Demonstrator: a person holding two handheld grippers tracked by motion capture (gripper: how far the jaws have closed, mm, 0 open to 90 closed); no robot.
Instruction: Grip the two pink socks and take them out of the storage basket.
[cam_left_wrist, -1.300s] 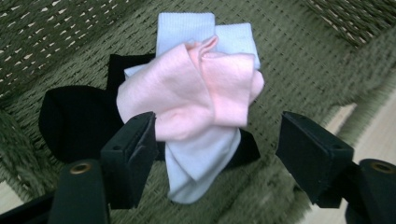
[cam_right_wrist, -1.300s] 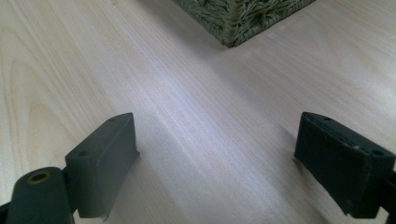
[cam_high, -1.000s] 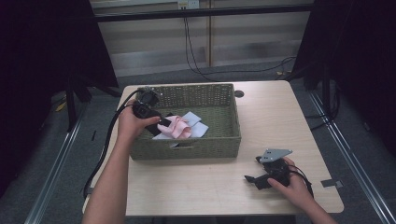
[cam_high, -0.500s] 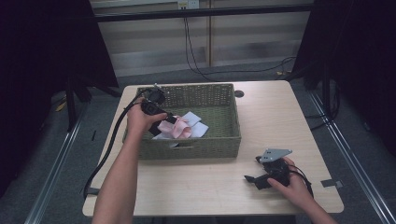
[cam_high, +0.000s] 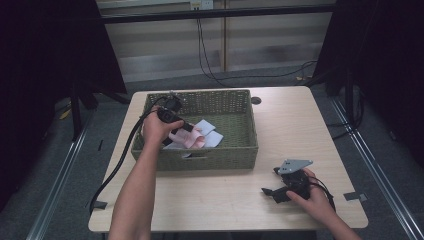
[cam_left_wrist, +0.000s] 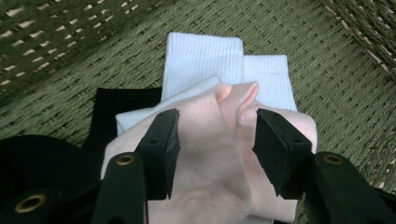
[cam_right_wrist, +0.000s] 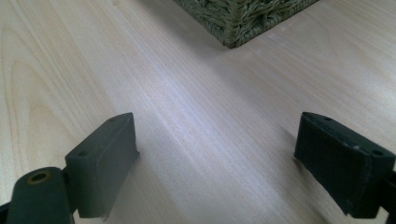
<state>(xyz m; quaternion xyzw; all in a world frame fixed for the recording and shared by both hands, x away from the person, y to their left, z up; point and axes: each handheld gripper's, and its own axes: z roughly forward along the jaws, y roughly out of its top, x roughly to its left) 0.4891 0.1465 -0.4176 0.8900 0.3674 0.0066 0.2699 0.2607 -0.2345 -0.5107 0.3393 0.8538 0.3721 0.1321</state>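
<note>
Left hand-held gripper (cam_left_wrist: 212, 154): down inside the green woven basket (cam_high: 227, 102), its jaws half-wide and just now closing in; a raised fold of the pink sock (cam_left_wrist: 219, 168) lies between the pads, which sit against its two sides, though a firm pinch cannot be told.
Left hand-held gripper, high view (cam_high: 192, 131): angled down from the left hand (cam_high: 155, 129) into the basket's left half, its cable trailing off the bench edge.
Pink sock: directly under and between the left hand-held gripper's jaws, on top of the sock pile.
White socks (cam_left_wrist: 205, 63): just beyond the jaw tips, two ribbed cuffs side by side, partly under the pink sock.
Black sock (cam_left_wrist: 123, 100): beside the left jaw, tucked under the pink and white ones.
Right hand-held gripper (cam_right_wrist: 215, 154): jaws spread wide with nothing between them, only bare bench (cam_right_wrist: 187, 121) below.
Right hand-held gripper, high view (cam_high: 280, 187): lying low on the bench in the right hand (cam_high: 312, 202), well apart from the left one.
Basket corner (cam_right_wrist: 243, 18): ahead of the right hand-held gripper's jaws, near but not touching.
</note>
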